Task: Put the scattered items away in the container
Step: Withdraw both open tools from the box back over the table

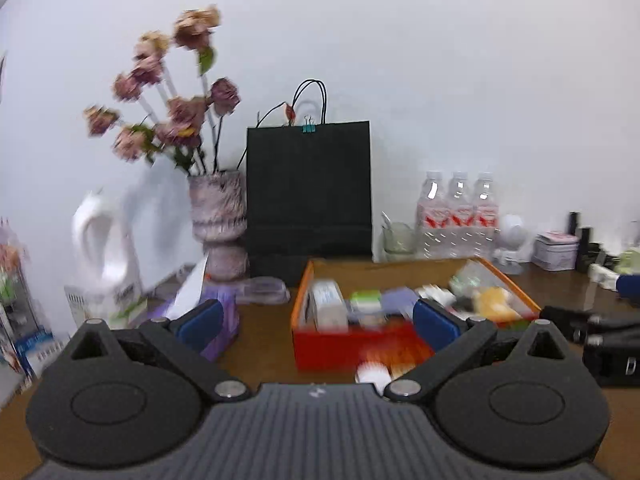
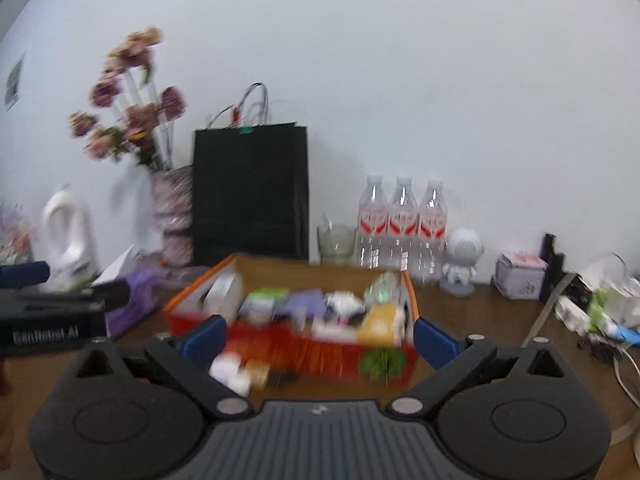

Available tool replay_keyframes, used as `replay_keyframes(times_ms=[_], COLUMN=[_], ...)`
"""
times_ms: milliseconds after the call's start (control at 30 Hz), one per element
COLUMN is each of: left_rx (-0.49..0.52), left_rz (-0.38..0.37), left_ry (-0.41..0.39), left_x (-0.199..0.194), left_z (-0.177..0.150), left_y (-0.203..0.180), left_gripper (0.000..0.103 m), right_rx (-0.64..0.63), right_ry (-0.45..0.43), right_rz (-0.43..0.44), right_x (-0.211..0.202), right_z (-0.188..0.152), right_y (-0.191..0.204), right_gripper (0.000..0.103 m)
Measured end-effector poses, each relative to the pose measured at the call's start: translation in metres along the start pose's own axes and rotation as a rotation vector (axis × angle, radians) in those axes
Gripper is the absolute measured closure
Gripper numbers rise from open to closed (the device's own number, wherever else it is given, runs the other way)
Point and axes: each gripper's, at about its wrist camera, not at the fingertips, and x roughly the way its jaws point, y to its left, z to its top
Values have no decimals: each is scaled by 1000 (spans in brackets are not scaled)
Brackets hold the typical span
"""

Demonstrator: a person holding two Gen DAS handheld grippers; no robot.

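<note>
The orange-red rectangular cardboard container (image 2: 304, 344) sits at lower centre of the right wrist view on the brown wooden table (image 2: 492, 312), its long axis running left to right, crowded with blurred small packets. The right gripper (image 2: 318, 338) frames it, blue pads spread wide, gripping nothing. The left gripper (image 1: 316, 320) is likewise wide open and empty. A matte black paper bag (image 1: 308, 188) stands behind.

Box (image 2: 412, 300) sits mid-table with packets (image 2: 380, 322) piled in it; a few small items (image 2: 240, 372) lie on the table (image 2: 480, 312) just before its front wall. Behind it a paper bag (image 2: 250, 192) stands against the wall, vase of flowers (image 2: 174, 216) to its left, jug (image 2: 70, 232) further left. Right of the bag: glass (image 2: 336, 244), three bottles (image 2: 402, 224), figurine (image 2: 462, 258), tin (image 2: 520, 276).
</note>
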Motion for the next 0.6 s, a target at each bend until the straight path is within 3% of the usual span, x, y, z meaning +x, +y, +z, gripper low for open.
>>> replay_keyframes(times_ms=[167,300,400,600], left_rx=[-20,-15,-10,-3], left_rz=[-4,-28,-23,-48], left_ry=[25,57,68,112], left_x=[-83,-124,-133,-113], left_z=[-57,-81,-87,-90], left_y=[12,22,22,13], left_gripper=[0,0,0,0], right_rx=[14,-16,27,56], right_ry=[-6,-13,6,56], right_rz=[28,17,39,19], right_x=[-80,-125,-137,-116], right_z=[-58,-93,-107,-110], right_y=[13,14,11,14], right_gripper=[0,0,0,0])
